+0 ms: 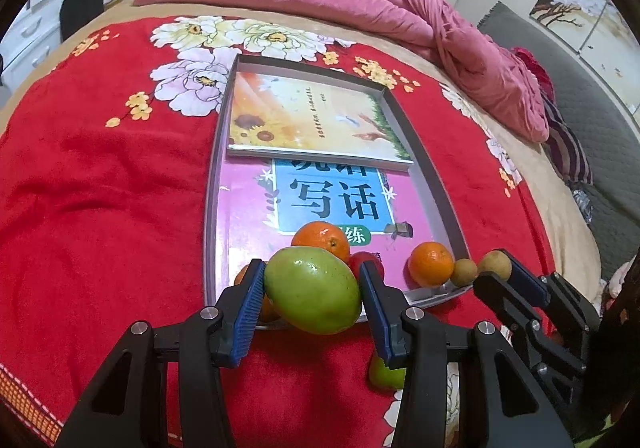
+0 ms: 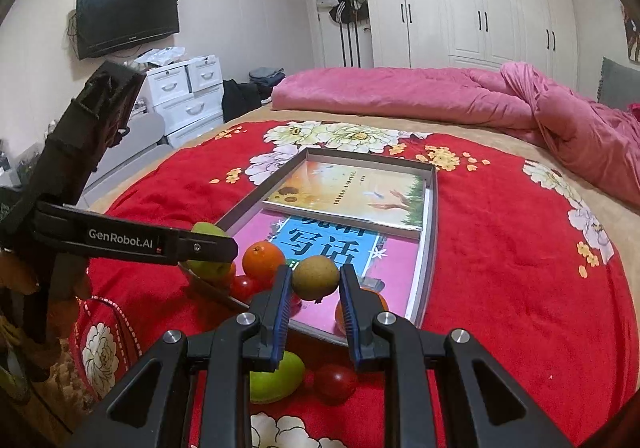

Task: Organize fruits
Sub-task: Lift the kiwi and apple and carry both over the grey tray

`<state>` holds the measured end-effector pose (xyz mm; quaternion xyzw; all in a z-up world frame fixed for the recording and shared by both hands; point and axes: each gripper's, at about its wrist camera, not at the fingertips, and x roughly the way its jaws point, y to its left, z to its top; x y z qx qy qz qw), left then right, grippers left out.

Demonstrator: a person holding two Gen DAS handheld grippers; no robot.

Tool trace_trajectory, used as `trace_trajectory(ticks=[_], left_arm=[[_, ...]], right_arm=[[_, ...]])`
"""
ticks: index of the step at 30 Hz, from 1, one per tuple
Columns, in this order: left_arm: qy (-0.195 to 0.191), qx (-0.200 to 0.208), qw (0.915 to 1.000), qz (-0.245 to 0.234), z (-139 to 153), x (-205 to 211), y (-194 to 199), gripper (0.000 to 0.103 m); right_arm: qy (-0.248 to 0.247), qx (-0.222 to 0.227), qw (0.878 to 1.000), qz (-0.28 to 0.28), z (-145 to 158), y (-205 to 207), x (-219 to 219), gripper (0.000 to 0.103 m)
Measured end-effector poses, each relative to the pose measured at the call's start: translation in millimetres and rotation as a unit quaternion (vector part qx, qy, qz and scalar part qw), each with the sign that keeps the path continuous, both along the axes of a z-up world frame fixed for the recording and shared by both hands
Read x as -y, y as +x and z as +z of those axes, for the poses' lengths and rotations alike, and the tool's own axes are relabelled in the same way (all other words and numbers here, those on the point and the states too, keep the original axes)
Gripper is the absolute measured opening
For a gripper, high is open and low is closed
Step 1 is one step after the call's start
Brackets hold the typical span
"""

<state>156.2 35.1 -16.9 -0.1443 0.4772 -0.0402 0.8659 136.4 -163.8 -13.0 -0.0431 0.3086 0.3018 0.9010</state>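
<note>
My left gripper (image 1: 312,280) is shut on a green mango (image 1: 313,290) and holds it over the near edge of the grey tray (image 1: 440,184). My right gripper (image 2: 314,282) is shut on a small brown fruit (image 2: 315,276), also above the tray's near end; it shows in the left wrist view (image 1: 495,266). In the tray lie two oranges (image 1: 322,240) (image 1: 431,263), a red fruit (image 1: 362,260) and another small brown fruit (image 1: 464,272). A green fruit (image 2: 276,378) and a red fruit (image 2: 335,382) lie on the red blanket (image 2: 520,268) in front of the tray.
Two books (image 1: 316,120) (image 1: 332,200) lie in the tray. A pink quilt (image 2: 440,96) is bunched at the far side of the bed. White drawers (image 2: 188,96) and a wall TV (image 2: 128,18) stand at the left, wardrobes (image 2: 480,8) behind.
</note>
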Motion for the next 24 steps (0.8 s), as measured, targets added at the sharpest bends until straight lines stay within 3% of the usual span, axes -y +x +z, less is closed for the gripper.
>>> trace_trajectory(ticks=[7, 24], left_arm=[[0.015, 0.001, 0.9999, -0.008, -2.9, 5.8, 3.0, 0.050], [0.003, 0.003, 0.9999, -0.013, -5.1, 3.8, 8.8, 0.049]], right_arm=[[-0.005, -0.010, 1.000, -0.006, -5.4, 3.8, 2.2, 0.024], [-0.017, -0.028, 0.999, 0.023, -18.8, 10.7, -18.7, 0.024]])
